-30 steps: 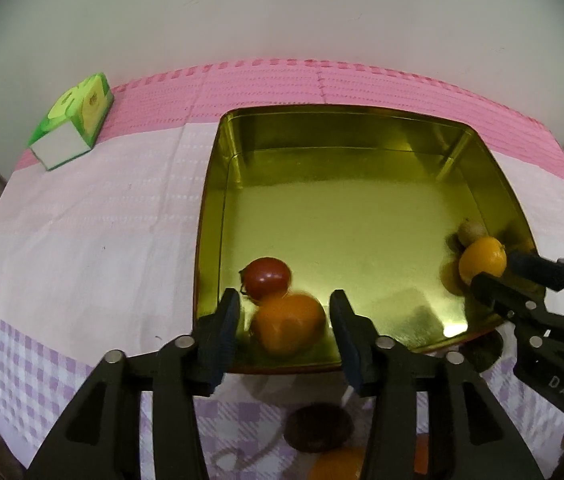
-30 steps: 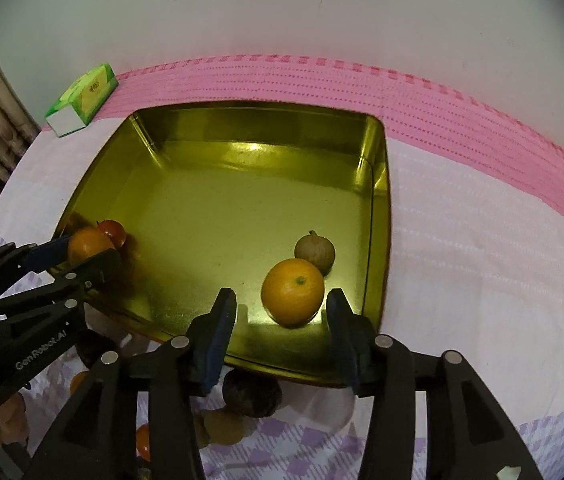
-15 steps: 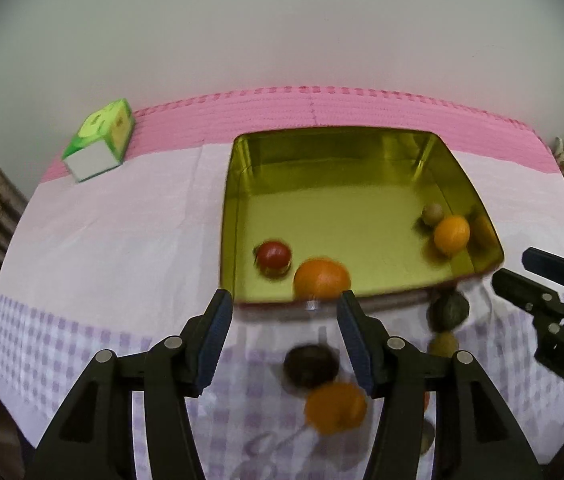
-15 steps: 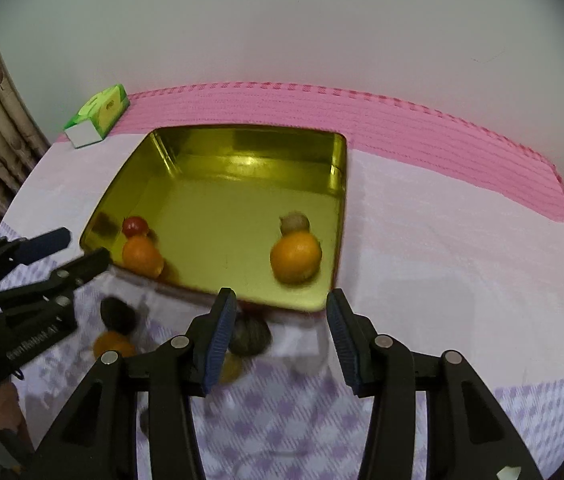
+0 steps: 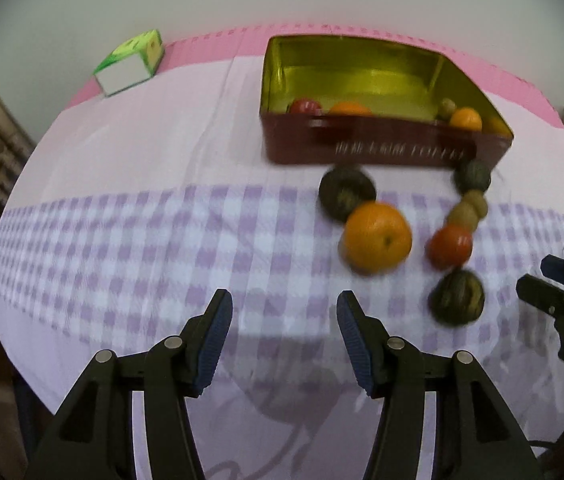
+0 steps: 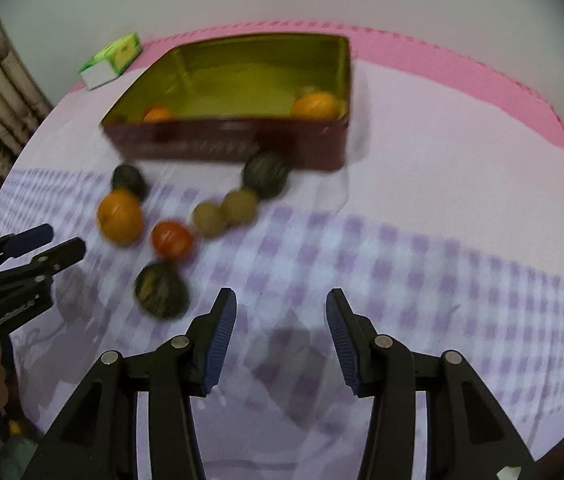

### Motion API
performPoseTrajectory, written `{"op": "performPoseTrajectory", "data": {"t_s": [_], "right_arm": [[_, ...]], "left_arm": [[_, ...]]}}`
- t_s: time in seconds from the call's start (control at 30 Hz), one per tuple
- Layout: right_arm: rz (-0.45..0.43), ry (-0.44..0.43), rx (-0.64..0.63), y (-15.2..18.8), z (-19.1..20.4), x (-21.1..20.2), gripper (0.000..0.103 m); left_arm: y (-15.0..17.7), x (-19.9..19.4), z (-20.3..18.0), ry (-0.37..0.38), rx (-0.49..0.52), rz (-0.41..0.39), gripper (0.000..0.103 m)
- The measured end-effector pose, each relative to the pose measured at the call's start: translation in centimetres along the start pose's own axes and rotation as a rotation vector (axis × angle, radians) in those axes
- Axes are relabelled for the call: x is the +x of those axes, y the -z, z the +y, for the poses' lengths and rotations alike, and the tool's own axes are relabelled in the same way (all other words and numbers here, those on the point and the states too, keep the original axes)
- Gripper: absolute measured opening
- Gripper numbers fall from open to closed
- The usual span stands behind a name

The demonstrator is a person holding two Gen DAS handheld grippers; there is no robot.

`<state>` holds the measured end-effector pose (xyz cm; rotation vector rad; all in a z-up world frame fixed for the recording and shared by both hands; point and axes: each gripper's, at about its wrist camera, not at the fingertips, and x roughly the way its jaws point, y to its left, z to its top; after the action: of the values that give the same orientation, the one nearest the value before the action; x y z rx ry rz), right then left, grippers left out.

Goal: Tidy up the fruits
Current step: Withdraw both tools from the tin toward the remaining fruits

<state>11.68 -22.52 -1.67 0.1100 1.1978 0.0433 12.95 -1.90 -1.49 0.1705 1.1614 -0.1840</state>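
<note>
Both grippers hang empty over the checked cloth (image 5: 122, 264). The left gripper (image 5: 284, 334) has its jaws partly apart with nothing between them, and the right gripper (image 6: 281, 330) is the same, its blue pads over bare cloth. Neither touches a fruit.

Just beyond the tools, loose fruit lies in a cluster on the cloth: a dark green fruit (image 5: 457, 298) nearest, then a tomato (image 5: 449, 246) and a big orange (image 5: 378, 237), then two small brown fruits (image 6: 224, 210) touching each other, and two more dark green ones (image 5: 347, 193) (image 5: 472, 176) close against the tin's near wall. These are probably the ones left to sort, lying where either gripper can reach them.

Farther off stands the tin (image 5: 386, 151), red outside and gold inside. It holds a tomato and an orange at its left end and an orange with a small brown fruit at its right, likely dropped in pairs, one from each hand. A green carton (image 5: 130, 62) sits far left, well apart.

A second ago both grippers hung over the tin's near edge, each above an orange. Now both have pulled back toward the near side, and the whole loose cluster shows.
</note>
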Motion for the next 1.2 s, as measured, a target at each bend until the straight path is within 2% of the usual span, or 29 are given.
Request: {"op": "performPoseTrajectory", "data": {"t_s": [0.17, 0.43, 1.1, 1.2], "right_arm": [[0.018, -0.030, -0.051, 1.1, 2.6, 0.1, 0.044], [0.043, -0.035, -0.108, 0.8, 5.4, 1.5, 0.044], [0.027, 0.010, -0.155, -0.8, 7.4, 3.2, 0.046], [0.022, 0.012, -0.158, -1.0, 7.6, 3.4, 0.040]], "left_arm": [[1.6, -0.5, 0.3, 0.004, 0.002, 0.003, 0.056], [2.4, -1.3, 1.4, -0.006, -0.025, -0.004, 0.056], [2.1, -0.4, 0.7, 0.008, -0.005, 0.019, 0.056], [2.0, -0.3, 0.4, 0.010, -0.001, 0.019, 0.055]]}}
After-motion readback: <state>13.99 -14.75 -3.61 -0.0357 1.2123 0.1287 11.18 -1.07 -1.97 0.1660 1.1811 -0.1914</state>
